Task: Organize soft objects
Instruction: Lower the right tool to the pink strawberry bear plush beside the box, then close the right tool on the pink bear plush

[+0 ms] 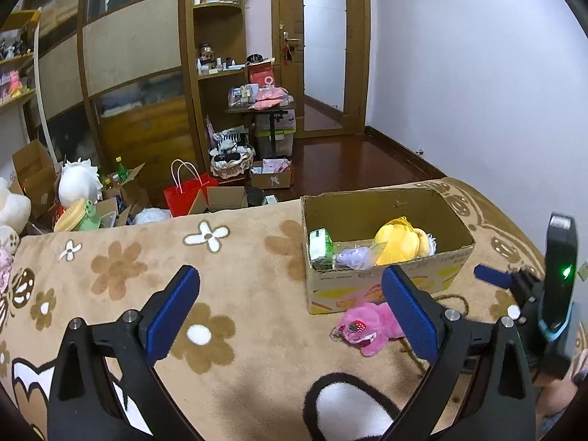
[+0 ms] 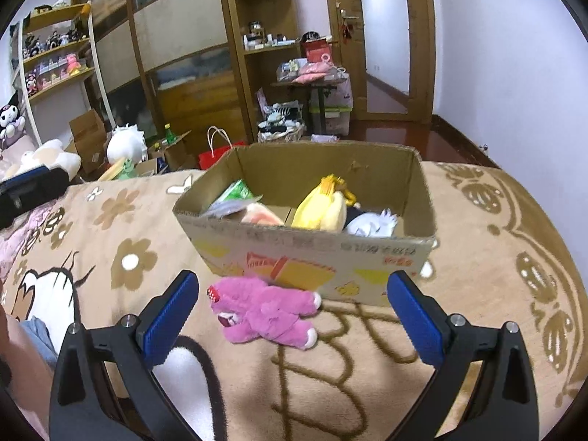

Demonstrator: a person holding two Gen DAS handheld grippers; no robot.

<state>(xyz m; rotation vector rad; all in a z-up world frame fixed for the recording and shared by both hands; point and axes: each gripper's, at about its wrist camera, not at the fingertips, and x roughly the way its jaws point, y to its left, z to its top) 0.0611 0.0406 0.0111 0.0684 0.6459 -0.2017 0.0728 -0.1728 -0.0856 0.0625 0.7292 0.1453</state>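
Where the brown flowered blanket [image 2: 121,228] covers the bed, a pink plush toy [image 2: 266,314] lying on its side: fuzzy magenta body, lighter muzzle, white paw tips, a red strawberry-like patch near the face in the left wrist view [image 1: 364,327]. Resting just in front of the near wall of the cardboard box [image 2: 312,261], touching it or nearly so; exact contact hard to tell.

Right gripper [image 2: 292,316] spread wide, blue pads [image 2: 167,318] on either side with nothing pinched. Pink toy between the two fingers, closer to the left one, slightly ahead of the tips.

Left gripper [image 1: 292,310] likewise spread wide and holding nothing. From its camera, pink toy low and right, partly hidden behind the right finger [image 1: 411,316], well off centre.

Beyond the toy, box open at the top, standing toward the far edge of the bed and nearer its right corner. Inside: a yellow plush [image 2: 325,205], a green packet [image 2: 239,193] at the left end, a white plush [image 2: 371,224] at the right, a pale purple item [image 1: 354,257] in a clear wrapper.

Past the far edge, on the floor: a red paper bag [image 1: 187,194], open cartons, a white round plush [image 1: 77,182], then wooden wardrobes and a door [image 1: 323,47].
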